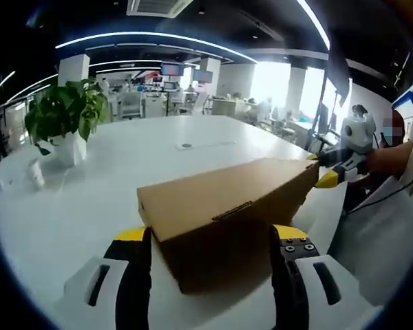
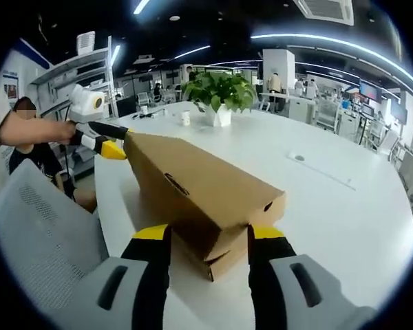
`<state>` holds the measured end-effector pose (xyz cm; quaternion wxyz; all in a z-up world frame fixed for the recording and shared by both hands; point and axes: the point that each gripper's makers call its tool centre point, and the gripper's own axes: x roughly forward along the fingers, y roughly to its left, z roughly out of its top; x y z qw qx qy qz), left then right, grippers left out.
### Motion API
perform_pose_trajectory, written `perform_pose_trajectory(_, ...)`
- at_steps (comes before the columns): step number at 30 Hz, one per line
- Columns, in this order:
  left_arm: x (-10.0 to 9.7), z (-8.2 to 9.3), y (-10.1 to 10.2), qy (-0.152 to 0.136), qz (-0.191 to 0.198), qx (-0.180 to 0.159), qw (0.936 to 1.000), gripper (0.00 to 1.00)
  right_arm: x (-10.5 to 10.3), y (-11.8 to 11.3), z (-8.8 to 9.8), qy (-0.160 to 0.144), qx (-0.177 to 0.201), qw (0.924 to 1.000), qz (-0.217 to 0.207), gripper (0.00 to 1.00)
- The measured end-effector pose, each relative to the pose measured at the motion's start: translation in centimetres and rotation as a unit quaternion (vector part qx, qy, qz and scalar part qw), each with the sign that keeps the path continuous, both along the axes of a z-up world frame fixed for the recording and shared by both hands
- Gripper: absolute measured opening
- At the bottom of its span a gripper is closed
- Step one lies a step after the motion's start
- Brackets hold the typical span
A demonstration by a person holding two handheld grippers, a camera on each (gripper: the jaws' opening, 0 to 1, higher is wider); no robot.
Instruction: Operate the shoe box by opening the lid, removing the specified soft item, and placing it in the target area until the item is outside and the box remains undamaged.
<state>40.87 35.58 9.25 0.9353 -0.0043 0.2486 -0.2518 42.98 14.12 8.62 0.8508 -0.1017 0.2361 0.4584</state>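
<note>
A shut brown cardboard shoe box [image 1: 227,189] lies on the white table [image 1: 158,144], its lid down. In the left gripper view my left gripper [image 1: 212,237] straddles the box's near end, both yellow-tipped jaws pressed on its sides. At the far corner my right gripper [image 1: 321,168] clamps the box. The right gripper view shows the same box [image 2: 193,179] from the other end, with my right gripper [image 2: 208,237] shut on its near corner. My left gripper [image 2: 110,141] holds the far corner there. What is inside the box is hidden.
A potted green plant [image 1: 65,117] [image 2: 219,93] stands further along the table, with a small cup [image 2: 185,118] beside it. A grey chair back [image 2: 41,227] sits close to the table edge. A person's hand [image 2: 48,130] holds the left gripper. An open office lies beyond.
</note>
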Motion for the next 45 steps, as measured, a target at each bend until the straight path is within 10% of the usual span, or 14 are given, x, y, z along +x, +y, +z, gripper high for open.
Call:
perform_pose_trajectory(21,3.5,3.9,1.1,-0.063,0.01,0.02,0.9978,0.62,3.3,0.3,4.2,-0.058,-0.007,0.9983,-0.004,0.43)
perform_pose_trajectory(45,8.4,5.9,3.8,-0.108,0.087,0.053,0.9889,0.22,7.2,0.6,5.9,-0.087,-0.013,0.9961,-0.008,0.41)
